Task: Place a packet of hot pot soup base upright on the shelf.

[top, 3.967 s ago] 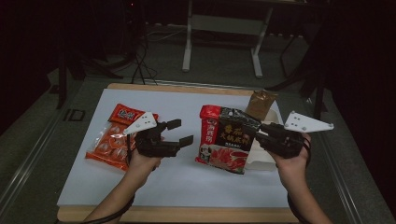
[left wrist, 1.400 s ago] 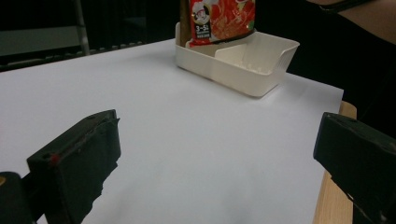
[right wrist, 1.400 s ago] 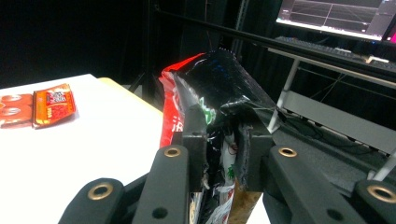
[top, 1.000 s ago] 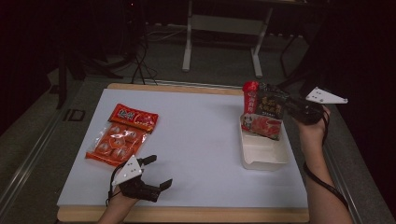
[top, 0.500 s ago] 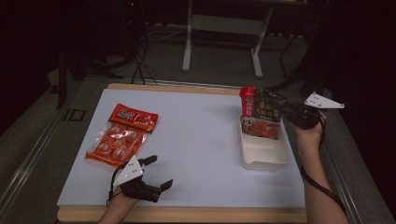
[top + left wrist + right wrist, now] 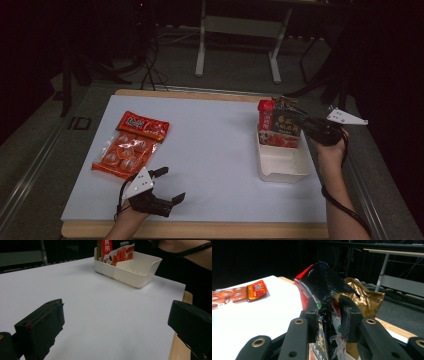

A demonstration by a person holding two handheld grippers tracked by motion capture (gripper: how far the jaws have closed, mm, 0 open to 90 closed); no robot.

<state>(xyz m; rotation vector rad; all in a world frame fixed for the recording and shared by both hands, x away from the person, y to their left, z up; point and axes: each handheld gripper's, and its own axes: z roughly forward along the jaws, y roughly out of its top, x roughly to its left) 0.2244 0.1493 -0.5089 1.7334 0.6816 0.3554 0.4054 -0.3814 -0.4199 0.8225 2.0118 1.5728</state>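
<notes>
At the near edge of the white tabletop, well left of the cream plastic tray, the left gripper rests with jaws apart. Farther, left of the tray, lies an orange snack bag. At the tray's far end, the right gripper is clamped on a red-and-black foil packet standing upright in it.

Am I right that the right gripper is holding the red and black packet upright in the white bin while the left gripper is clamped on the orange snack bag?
Not quite. The left gripper is open and holds nothing, near the table's front edge; the orange snack bag lies apart from it, as the high view shows. The rest stands: the right gripper pinches the red and black packet upright in the white bin.
</notes>
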